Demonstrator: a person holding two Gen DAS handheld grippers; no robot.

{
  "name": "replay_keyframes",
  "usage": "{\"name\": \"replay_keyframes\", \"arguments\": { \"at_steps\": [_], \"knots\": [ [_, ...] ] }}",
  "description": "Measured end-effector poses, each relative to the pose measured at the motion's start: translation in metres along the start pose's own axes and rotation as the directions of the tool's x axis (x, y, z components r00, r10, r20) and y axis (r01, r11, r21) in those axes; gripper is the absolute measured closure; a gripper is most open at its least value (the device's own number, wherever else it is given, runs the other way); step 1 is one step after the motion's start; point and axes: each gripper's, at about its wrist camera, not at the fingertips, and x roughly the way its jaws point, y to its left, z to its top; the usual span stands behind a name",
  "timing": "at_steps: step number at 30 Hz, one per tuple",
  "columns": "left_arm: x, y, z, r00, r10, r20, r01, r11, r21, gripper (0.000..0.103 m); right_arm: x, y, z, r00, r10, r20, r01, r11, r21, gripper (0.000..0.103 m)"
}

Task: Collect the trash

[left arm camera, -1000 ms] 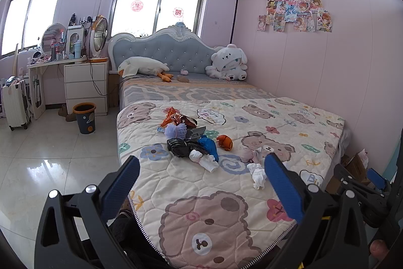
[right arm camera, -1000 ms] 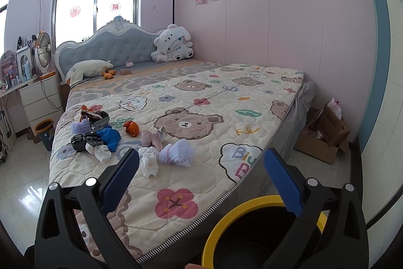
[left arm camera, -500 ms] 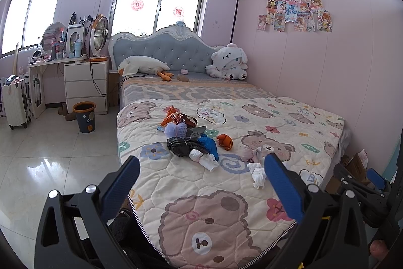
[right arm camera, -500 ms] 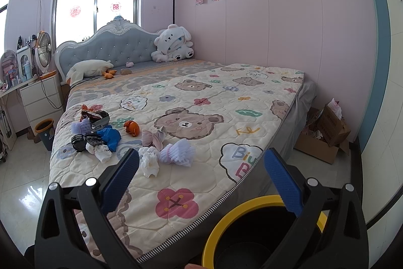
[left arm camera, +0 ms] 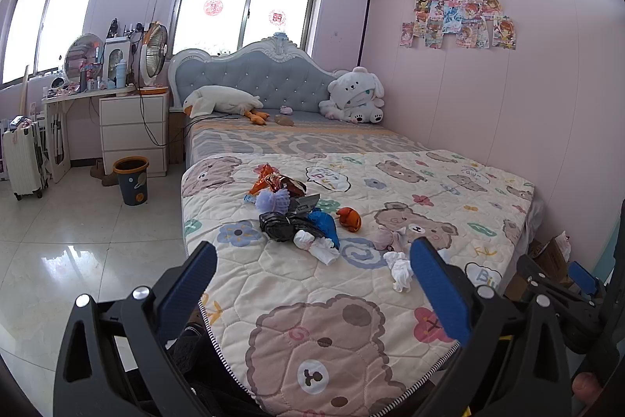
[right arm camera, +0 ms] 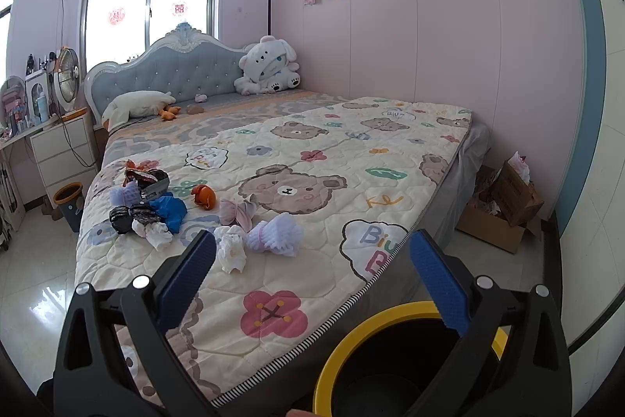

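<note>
Trash lies scattered on the bear-print quilt (left arm camera: 351,284): an orange snack wrapper (left arm camera: 269,180), a black bag (left arm camera: 279,225), a blue bag (left arm camera: 324,225), a small orange piece (left arm camera: 349,217), white crumpled tissues (left arm camera: 400,266) and a lilac foam net (right arm camera: 279,235). The same pile (right arm camera: 146,212) shows in the right wrist view. My left gripper (left arm camera: 312,284) hovers open over the bed's foot, nothing between its fingers. Open too, my right gripper (right arm camera: 312,280) hangs above a black bin with a yellow rim (right arm camera: 375,327) at the bed's corner.
A second small bin (left arm camera: 132,180) stands by the white drawers (left arm camera: 133,131). A suitcase (left arm camera: 23,159) is at the far left. Plush toys (left arm camera: 353,96) sit by the headboard. An open cardboard box (right arm camera: 504,206) lies against the pink wall.
</note>
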Motion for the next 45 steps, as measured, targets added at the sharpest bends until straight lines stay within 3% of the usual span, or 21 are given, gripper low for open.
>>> {"name": "replay_keyframes", "arguments": {
  "at_steps": [19, 25, 31, 35, 37, 45],
  "knots": [
    [0.022, 0.011, -0.011, 0.999, 0.006, -0.051, -0.007, 1.0, -0.017, 0.007, 0.021, 0.0, -0.007, 1.0, 0.008, -0.016, -0.008, 1.0, 0.019, 0.008],
    [0.055, 0.024, -0.013, 0.991, -0.001, -0.136, -0.004, 0.999, -0.032, 0.007, 0.053, -0.009, -0.004, 0.991, 0.11, -0.077, -0.103, 0.991, 0.085, 0.008],
    [0.099, 0.039, -0.013, 0.977, 0.001, -0.213, -0.007, 1.0, -0.024, 0.007, 0.089, -0.008, -0.005, 0.986, 0.127, -0.111, -0.116, 0.988, 0.099, 0.008],
    [0.138, 0.048, -0.012, 0.957, -0.045, -0.288, 0.043, 0.999, -0.012, 0.007, 0.119, -0.005, -0.006, 0.98, 0.147, -0.135, -0.132, 0.985, 0.111, 0.008],
    [0.158, 0.055, -0.012, 0.951, -0.032, -0.307, 0.028, 0.999, -0.018, 0.007, 0.134, -0.003, -0.006, 0.978, 0.148, -0.148, -0.133, 0.985, 0.106, 0.008],
    [0.241, 0.082, -0.006, 0.917, -0.023, -0.399, -0.003, 0.998, -0.065, 0.007, 0.196, 0.015, -0.001, 0.939, 0.24, -0.245, -0.223, 0.97, 0.095, 0.008]
  ]
}}
